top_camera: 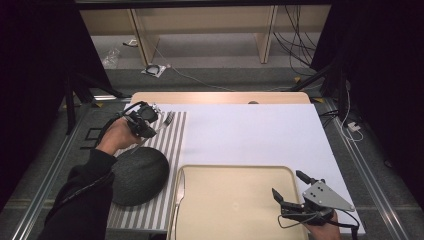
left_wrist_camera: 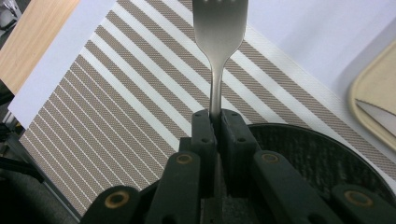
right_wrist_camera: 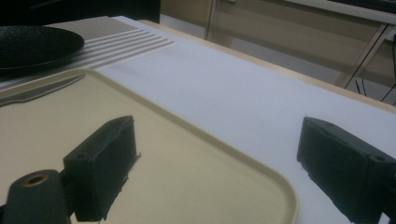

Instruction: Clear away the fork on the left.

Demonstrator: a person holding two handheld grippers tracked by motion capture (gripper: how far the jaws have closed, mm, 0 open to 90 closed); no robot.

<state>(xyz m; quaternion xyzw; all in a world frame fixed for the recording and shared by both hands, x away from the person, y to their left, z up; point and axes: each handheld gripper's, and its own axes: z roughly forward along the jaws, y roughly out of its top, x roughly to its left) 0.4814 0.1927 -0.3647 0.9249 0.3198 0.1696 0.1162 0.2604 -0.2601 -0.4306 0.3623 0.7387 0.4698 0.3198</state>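
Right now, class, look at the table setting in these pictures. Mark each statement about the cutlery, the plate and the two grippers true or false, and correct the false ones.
1. The left gripper grips the fork by its handle. True.
2. The knife lies on the striped placemat. False: it lies at the left edge of the beige tray.
3. The right gripper is open and holds nothing. True.
4. The dark plate sits on the tray. False: it sits on the striped placemat.
5. The fork rests flat on the placemat. False: it is lifted above it.
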